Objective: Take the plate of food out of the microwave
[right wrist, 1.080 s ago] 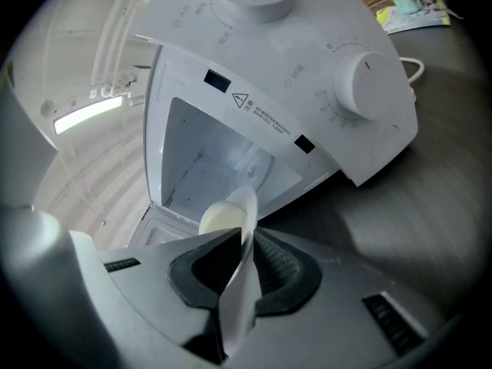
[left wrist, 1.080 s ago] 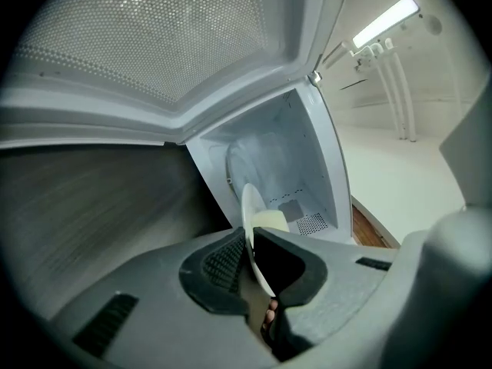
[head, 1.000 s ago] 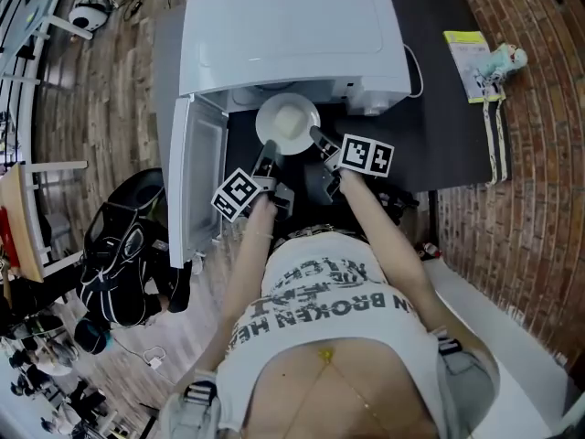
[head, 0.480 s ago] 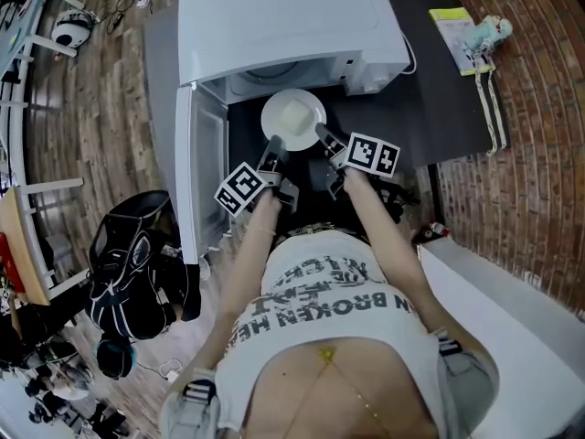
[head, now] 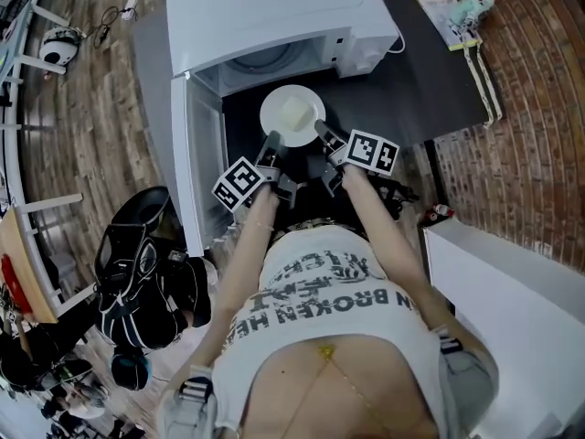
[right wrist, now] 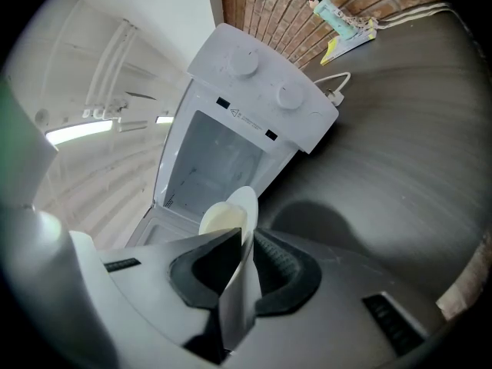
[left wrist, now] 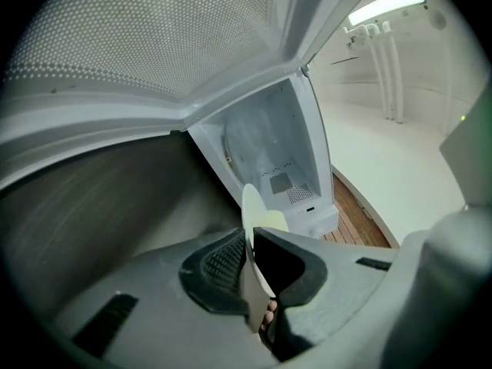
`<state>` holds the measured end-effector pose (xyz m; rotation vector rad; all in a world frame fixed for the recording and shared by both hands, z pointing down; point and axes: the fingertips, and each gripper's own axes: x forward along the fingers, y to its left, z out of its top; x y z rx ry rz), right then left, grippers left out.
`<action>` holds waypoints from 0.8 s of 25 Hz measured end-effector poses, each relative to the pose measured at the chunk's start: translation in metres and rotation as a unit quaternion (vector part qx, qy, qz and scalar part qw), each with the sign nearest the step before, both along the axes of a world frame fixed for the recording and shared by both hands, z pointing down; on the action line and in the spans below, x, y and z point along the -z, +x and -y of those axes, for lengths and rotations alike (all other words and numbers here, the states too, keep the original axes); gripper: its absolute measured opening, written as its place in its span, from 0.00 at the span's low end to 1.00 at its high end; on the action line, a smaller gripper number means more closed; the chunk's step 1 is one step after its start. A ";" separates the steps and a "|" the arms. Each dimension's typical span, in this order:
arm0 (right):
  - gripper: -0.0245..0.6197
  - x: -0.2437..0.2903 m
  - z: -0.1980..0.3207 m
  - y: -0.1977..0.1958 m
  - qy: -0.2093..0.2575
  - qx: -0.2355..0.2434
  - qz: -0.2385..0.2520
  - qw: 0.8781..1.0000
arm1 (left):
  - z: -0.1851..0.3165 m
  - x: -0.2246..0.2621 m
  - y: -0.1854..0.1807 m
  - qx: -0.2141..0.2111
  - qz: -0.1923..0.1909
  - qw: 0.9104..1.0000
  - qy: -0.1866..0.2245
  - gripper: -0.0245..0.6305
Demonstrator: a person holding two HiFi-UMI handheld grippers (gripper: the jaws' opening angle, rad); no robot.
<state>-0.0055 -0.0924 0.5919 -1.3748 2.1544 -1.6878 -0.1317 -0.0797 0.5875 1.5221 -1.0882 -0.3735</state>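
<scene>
Bag: black, lying on the wooden floor (head: 87, 108) at the far left (head: 137, 277), well apart from the bench.
Microwave door: white, swung fully open to the left of the cavity (head: 196, 163); the left gripper view shows its perforated screen filling the upper left.
Microwave: white box (head: 274, 16) standing on the bench with its cavity open and facing the person.
Left gripper: its jaws (head: 271, 144) are closed onto the plate's near left rim; the left gripper view shows the rim edge-on, pinched between the two dark pads (left wrist: 250, 241).
Plate: white and round (head: 292, 115), just in front of the open cavity and over the bench, carried between both grippers.
Food: a pale, cream-coloured portion (head: 294, 112) on the middle of the plate.
Right gripper: its jaws (head: 322, 131) are narrowed onto the plate's near right rim, with the rim clamped between the pads (right wrist: 244, 241).
Bench: dark surface (head: 420, 90) under the microwave and plate.
Far corner: a yellow card (head: 437, 15) and a small pale-green toy (head: 468, 4) lie together at the bench's right end, well apart from the plate.
</scene>
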 end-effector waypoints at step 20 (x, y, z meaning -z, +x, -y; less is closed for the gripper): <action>0.11 0.003 -0.006 0.036 0.000 0.046 0.017 0.999 | -0.016 0.007 0.038 0.040 0.009 0.999 0.008 0.09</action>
